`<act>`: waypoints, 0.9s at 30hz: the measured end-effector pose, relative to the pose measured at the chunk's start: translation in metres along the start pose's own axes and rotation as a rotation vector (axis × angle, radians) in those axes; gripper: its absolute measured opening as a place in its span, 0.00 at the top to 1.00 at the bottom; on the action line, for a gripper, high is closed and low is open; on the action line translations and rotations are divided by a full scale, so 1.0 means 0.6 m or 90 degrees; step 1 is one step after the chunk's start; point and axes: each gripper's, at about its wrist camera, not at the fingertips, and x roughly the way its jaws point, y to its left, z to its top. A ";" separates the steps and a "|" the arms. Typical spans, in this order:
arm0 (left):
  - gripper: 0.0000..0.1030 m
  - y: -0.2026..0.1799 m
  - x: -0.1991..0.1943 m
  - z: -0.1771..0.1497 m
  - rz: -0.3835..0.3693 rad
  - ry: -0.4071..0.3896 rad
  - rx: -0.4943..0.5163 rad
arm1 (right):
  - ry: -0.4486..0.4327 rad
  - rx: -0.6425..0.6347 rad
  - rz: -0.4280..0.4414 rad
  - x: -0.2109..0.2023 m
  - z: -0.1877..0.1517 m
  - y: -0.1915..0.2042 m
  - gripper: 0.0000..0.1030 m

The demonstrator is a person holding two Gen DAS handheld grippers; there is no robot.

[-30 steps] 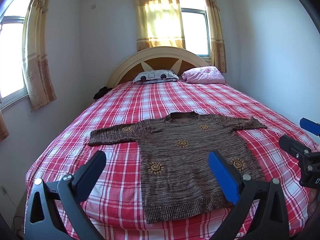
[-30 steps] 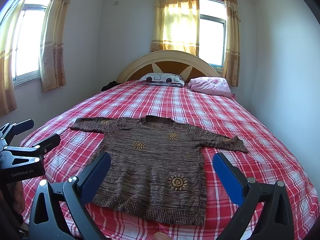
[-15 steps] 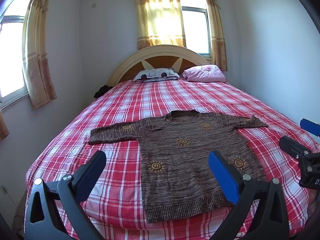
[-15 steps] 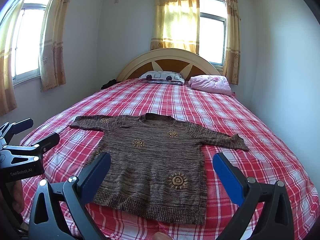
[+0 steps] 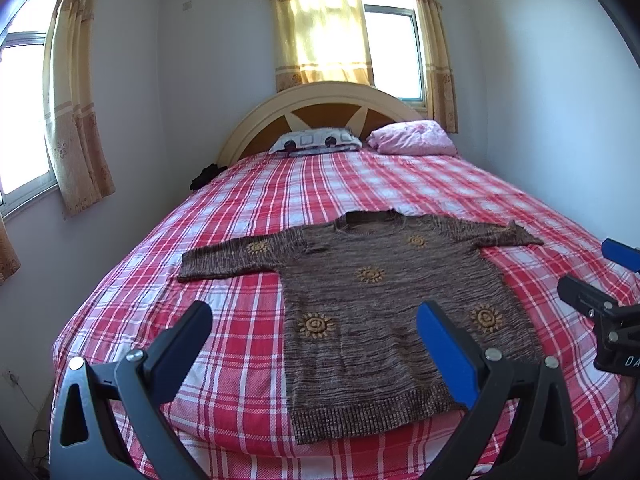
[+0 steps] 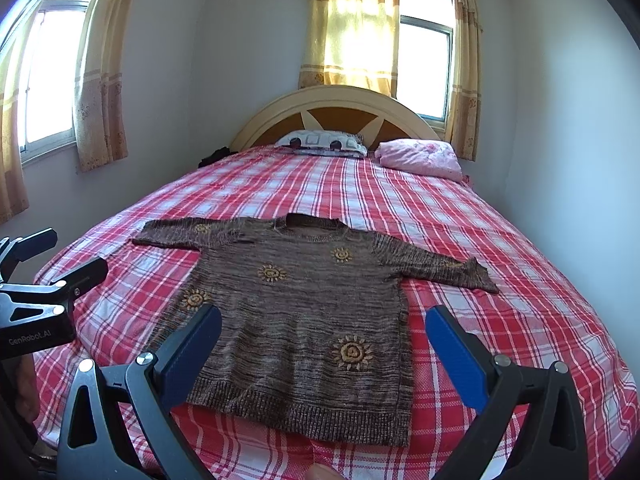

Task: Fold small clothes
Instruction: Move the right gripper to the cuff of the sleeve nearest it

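Brown sweater (image 5: 384,312) flat on plaid bed (image 5: 240,216), sleeves spread, left gripper (image 5: 316,332) released, right gripper (image 6: 324,338) released, both above hem, empty.

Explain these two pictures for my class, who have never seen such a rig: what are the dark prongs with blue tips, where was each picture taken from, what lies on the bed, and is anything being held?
There is no robot here. A person holds a two-finger gripper in each hand, each with a camera looking forward along its fingers. One picture comes from the left gripper, the other from the right gripper; the blue-tipped prongs are their fingers. Each view also catches the other gripper at its edge. On the bed, with its red checked cover, a brown sweater with yellow sun patterns lies flat, sleeves spread out. Two pillows sit by the headboard. Both grippers are open above the near edge of the bed and hold nothing; folding has not begun.
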 end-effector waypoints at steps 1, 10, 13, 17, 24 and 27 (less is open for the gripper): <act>0.00 -0.001 0.007 -0.002 0.000 0.006 0.000 | 0.006 0.001 -0.002 0.007 -0.003 -0.003 0.01; 0.00 -0.008 0.048 -0.021 0.006 0.047 0.011 | 0.051 0.009 -0.020 0.055 -0.025 -0.022 0.01; 0.00 -0.007 0.068 -0.025 0.009 0.059 0.017 | 0.064 0.016 -0.025 0.073 -0.034 -0.033 0.01; 0.00 -0.005 0.102 -0.030 0.015 0.073 0.028 | 0.088 0.028 -0.034 0.107 -0.047 -0.055 0.01; 0.00 -0.004 0.175 -0.042 0.010 0.097 0.044 | 0.135 0.060 -0.057 0.170 -0.071 -0.107 0.01; 0.00 -0.005 0.209 -0.037 0.011 0.110 0.052 | 0.156 0.069 -0.056 0.198 -0.077 -0.139 0.01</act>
